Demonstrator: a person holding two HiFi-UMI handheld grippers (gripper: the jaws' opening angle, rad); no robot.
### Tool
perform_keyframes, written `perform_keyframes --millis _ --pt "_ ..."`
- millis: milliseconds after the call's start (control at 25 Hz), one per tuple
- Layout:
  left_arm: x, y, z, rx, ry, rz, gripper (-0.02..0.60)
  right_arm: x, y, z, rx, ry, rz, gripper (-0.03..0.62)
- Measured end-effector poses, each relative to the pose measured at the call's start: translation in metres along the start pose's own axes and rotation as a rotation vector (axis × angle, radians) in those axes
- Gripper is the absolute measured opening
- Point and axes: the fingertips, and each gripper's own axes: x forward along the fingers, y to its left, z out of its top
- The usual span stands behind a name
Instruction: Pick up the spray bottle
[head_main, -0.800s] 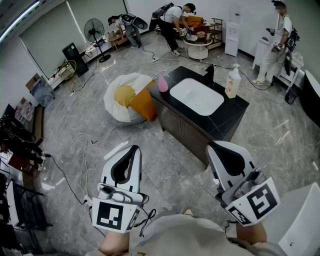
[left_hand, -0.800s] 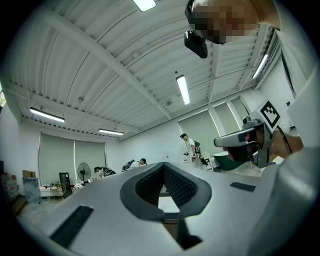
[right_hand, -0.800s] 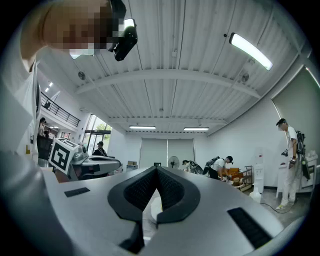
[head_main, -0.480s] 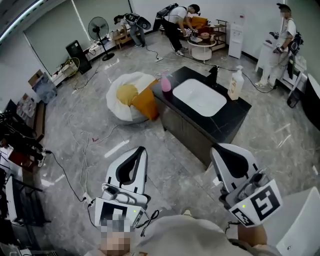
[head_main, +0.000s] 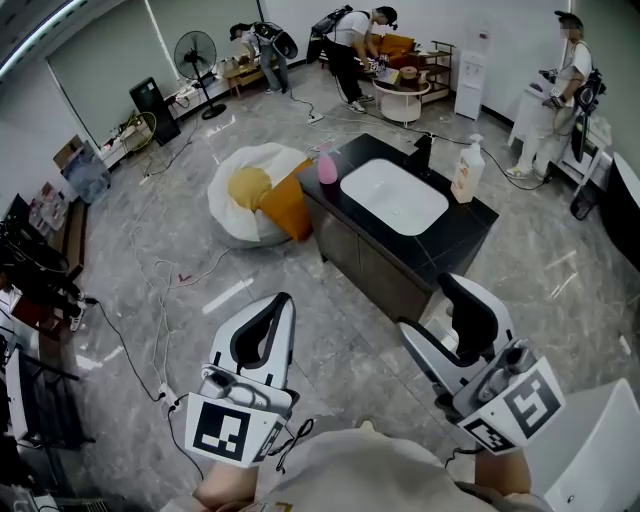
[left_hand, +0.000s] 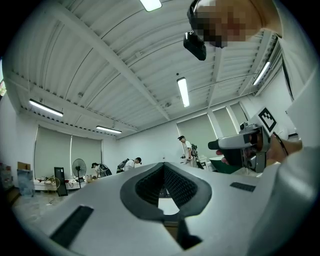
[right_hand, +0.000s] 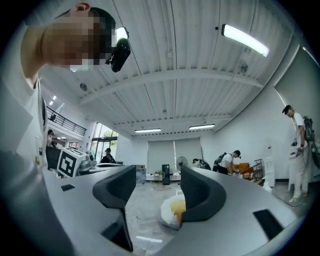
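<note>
A black counter with a white sink stands in the middle of the room, well ahead of both grippers. On its left corner is a pink bottle. At its far right edge stands a cream bottle with a white head; which of the two is the spray bottle I cannot tell. My left gripper is held low over the floor, jaws closed together and empty. My right gripper hangs in front of the counter, jaws spread wide with nothing between them.
A white beanbag with yellow and orange cushions lies left of the counter. Cables trail over the grey floor. A fan and several people stand at the back. A white unit sits at lower right.
The right gripper's jaws, closed together in the earlier frames, now stand wide apart. The left gripper has stayed where it was, still closed.
</note>
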Motion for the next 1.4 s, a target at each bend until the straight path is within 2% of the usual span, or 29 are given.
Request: perform_keyframes --millis 160,320,480,760,1080,1240,1400 --pt "0.007 -0.002 -0.007 0.001 0.008 -0.001 0.020 -0.005 -0.014 -0.004 -0.012 0.005 -0.052 0.291" --pt "0.011 -0.007 -0.017 -0.042 0.027 -0.005 0.019 -0.003 -0.015 -0.012 -0.003 0.029 -0.032 0.290" --pt "0.019 -0.003 -0.027 -0.041 0.042 -0.010 0.020 0.003 -0.021 -0.019 -0.017 0.032 -0.027 0.290" --pt "0.054 0.005 -0.065 -0.064 0.065 -0.037 0.019 0.035 -0.042 -0.059 0.019 0.057 -0.004 0.290" --pt "0.090 0.093 -0.096 -0.060 0.087 0.021 0.019 0.123 -0.067 -0.082 -0.010 0.091 0.000 0.290" --pt "0.117 0.135 -0.116 -0.088 0.110 0.015 0.019 0.177 -0.081 -0.088 0.034 0.090 0.013 0.290" --pt "0.151 0.183 -0.128 -0.086 0.114 -0.005 0.019 0.235 -0.100 -0.092 0.031 0.110 -0.005 0.290"
